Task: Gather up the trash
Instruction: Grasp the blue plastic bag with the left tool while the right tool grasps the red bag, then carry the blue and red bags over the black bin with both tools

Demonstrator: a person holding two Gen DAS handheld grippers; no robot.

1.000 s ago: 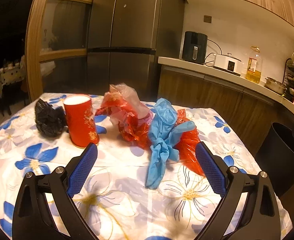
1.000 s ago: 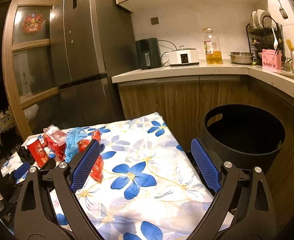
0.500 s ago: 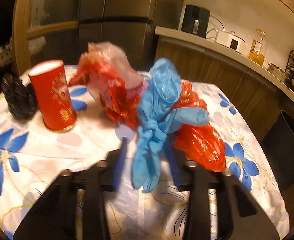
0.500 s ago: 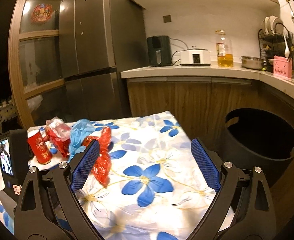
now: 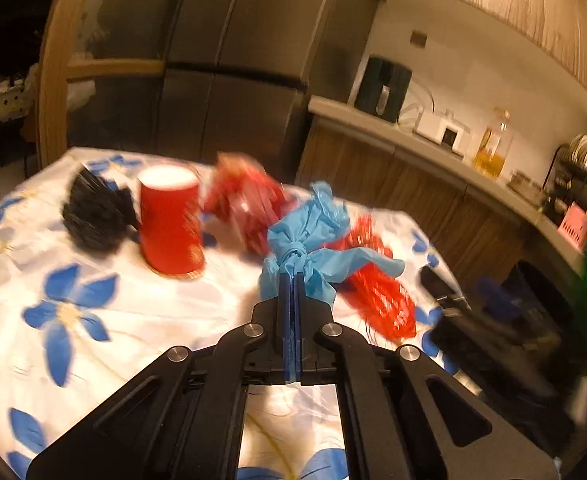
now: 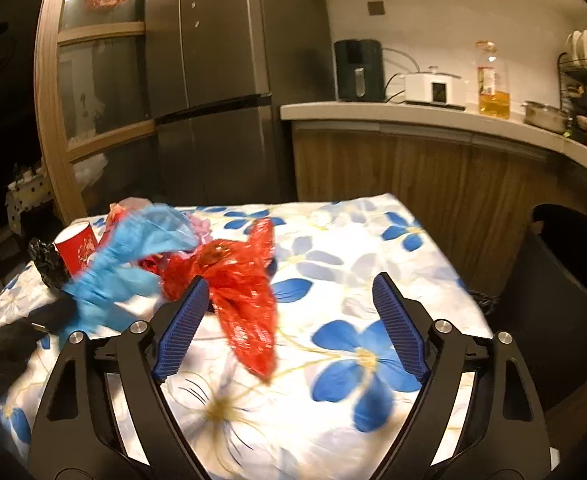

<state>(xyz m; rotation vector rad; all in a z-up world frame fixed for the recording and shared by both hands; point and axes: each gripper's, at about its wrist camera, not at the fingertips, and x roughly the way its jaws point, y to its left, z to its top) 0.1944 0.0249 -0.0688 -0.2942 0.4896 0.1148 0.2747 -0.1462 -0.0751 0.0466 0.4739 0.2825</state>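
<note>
Left gripper [image 5: 292,280]: blue pads pressed together, clamped on the knotted waist of the blue bag [image 5: 309,240]; a thin strip of blue plastic shows between them.
Blue bag: bunched above the pinch, one loose tail trailing toward the bin side; the frames are blurred, so I cannot tell whether its lower end touches the cloth. In the right wrist view [image 6: 133,264] it sits just on the cup side of the red bag.
Right gripper [image 6: 289,320]: fingers [image 6: 181,332] wide apart, nothing between them but cloth; it hovers above the table, with the lower end of the red bag by its left finger.
Red bag [image 6: 245,292]: crumpled, lying on the cloth just beside the blue bag, on the bin side; also seen behind the blue bag [image 5: 377,284].
Second red wrapper [image 5: 249,204]: between cup and blue bag, farther back.
Cup [image 5: 169,224]: red paper, upright, well to the far side of the blue bag from the bin.
Black bag [image 5: 93,216]: wadded, touching or just beside the cup, on its outer side.
Table [image 6: 333,260]: white cloth with blue flowers.
Bin [image 6: 565,272]: black, mouth uncovered, standing on the floor past the table edge, below the counter [image 6: 433,118].
Fridge [image 6: 213,80]: steel, behind the table.
</note>
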